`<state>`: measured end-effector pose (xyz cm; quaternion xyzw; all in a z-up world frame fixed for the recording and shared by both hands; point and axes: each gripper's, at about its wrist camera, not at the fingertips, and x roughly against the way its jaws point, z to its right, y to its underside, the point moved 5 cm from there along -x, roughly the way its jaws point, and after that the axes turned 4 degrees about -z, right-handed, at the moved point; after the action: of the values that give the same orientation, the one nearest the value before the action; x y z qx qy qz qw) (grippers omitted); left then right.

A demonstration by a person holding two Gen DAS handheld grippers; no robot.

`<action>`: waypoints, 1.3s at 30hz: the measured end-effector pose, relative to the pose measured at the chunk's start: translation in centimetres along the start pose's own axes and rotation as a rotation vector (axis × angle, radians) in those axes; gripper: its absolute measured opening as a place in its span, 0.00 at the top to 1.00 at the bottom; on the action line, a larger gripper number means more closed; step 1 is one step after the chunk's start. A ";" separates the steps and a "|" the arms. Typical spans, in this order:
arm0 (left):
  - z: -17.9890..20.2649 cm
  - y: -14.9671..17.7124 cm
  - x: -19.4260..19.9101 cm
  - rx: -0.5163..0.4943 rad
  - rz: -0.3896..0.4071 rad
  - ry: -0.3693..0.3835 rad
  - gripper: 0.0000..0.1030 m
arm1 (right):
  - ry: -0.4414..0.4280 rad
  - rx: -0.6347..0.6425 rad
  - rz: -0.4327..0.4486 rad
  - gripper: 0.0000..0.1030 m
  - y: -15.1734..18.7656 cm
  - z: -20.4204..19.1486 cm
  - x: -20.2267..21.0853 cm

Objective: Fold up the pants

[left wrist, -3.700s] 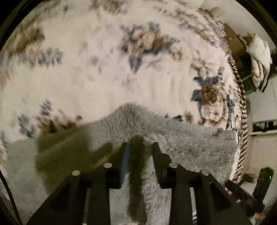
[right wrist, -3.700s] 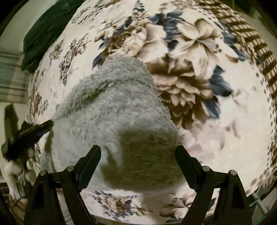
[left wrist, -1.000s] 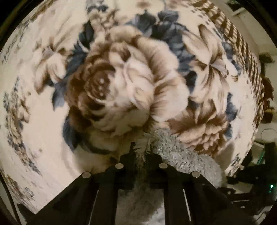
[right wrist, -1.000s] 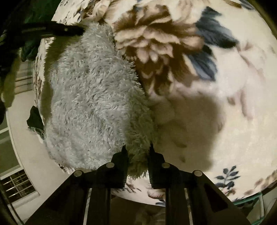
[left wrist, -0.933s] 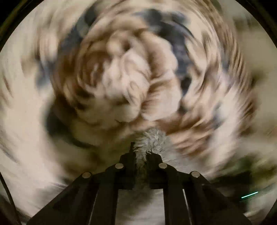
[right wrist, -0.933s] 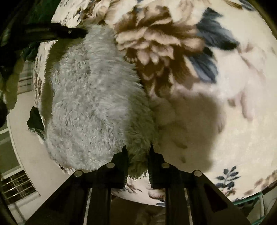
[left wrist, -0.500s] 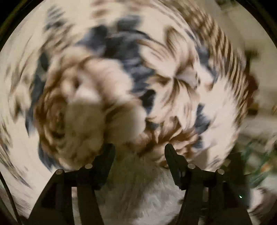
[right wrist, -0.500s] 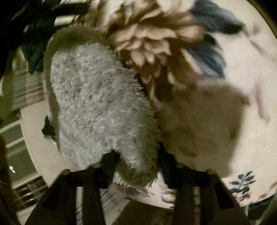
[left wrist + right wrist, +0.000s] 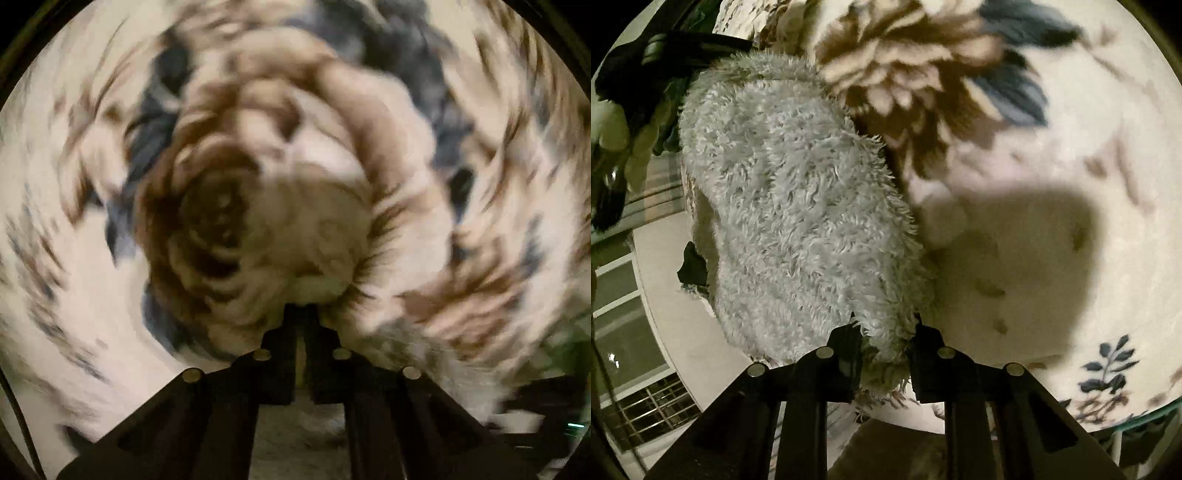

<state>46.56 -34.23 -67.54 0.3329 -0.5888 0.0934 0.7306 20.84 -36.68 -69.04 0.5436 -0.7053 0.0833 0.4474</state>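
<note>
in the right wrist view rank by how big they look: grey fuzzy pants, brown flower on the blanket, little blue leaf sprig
1. grey fuzzy pants, though nearness to the camera inflates them
2. brown flower
3. blue leaf sprig

The pants (image 9: 798, 221) are a shaggy, long-pile fleece in pale grey, fuzzy and totally matt, with tufts sticking out all along the edges. Under them is a plush blanket (image 9: 1071, 147), softer and shorter-napped, printed with brown and blue flowers on cream, also matt. The right gripper (image 9: 884, 350) looks like matt black plastic with small shiny metal screw heads on top. The left gripper (image 9: 302, 325) has the same black finish and silvery screws, and the blanket (image 9: 110, 314) past it is too blurred to read texture.
</note>
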 end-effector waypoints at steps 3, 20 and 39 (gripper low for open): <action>-1.0 1.0 3.0 0.023 0.099 0.052 0.74 | -0.029 -0.027 0.014 0.56 -0.6 -0.4 -0.1; -3.4 27.2 1.6 0.747 0.588 0.084 0.08 | 0.592 0.198 0.356 0.09 -0.5 -9.4 6.2; -14.9 60.4 -19.3 1.941 0.700 0.694 0.10 | 0.604 0.350 0.290 0.09 5.3 -24.9 -8.6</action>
<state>20.96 25.55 -63.91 0.5374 -0.0878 0.8105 0.2158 29.91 -13.59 -58.71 0.4571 -0.5865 0.4215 0.5190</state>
